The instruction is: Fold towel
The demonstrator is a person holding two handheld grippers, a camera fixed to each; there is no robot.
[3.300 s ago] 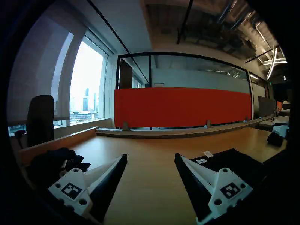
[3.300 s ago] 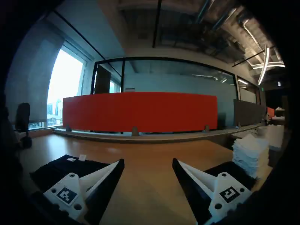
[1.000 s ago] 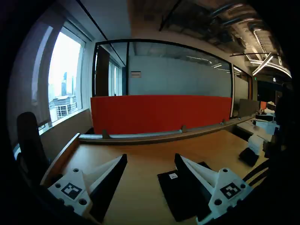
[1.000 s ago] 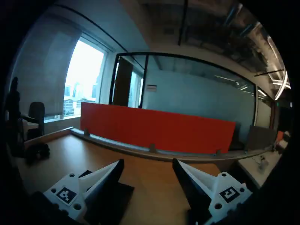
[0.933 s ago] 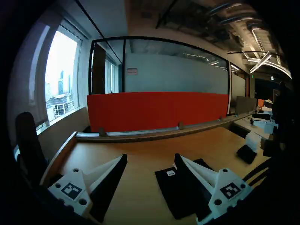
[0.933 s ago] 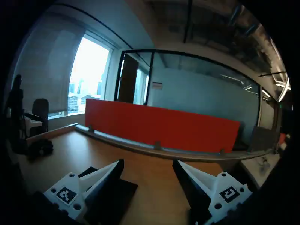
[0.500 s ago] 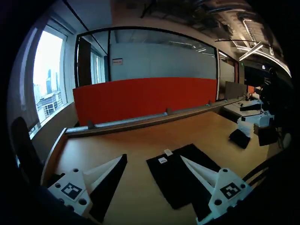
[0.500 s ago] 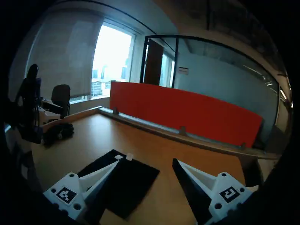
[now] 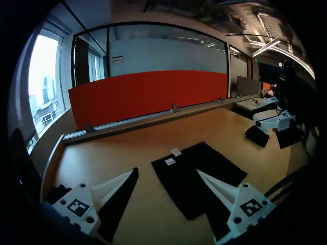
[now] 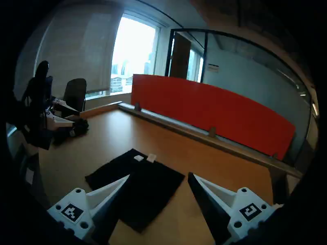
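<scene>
**Two open hand-held grippers above a flat black towel**

Both tools are empty. We see the left hand-held gripper with its fingers spread wide and nothing between them. The right hand-held gripper is spread just as wide and also holds nothing.

The black towel lies flat on the bench, ahead of and below the left hand-held gripper. Its near edge passes behind that tool's right finger. From the right hand-held gripper, the towel lies ahead and a little to the left, with its near corner hidden behind the left finger. Two white tags sit at the edge farthest from the left hand-held gripper. We cannot tell whether the cloth is a single layer or already doubled.

We judge the fold not yet begun, since no edge is lifted. Several faults could follow from here:

- **Skewed fold:** if the two tools close on the edge at unequal depths, the fold will come out skewed.
- **Scraping the bench:** if the fingers descend too steeply, they may scrape the bench and push the cloth into a ridge instead of sliding under it.
- **Lower layer left behind:** if the towel is doubled, a shallow pinch would take only the upper layer and leave the lower one behind.
- **Slipping at the tags:** a grip taken on the tags could slip.
</scene>
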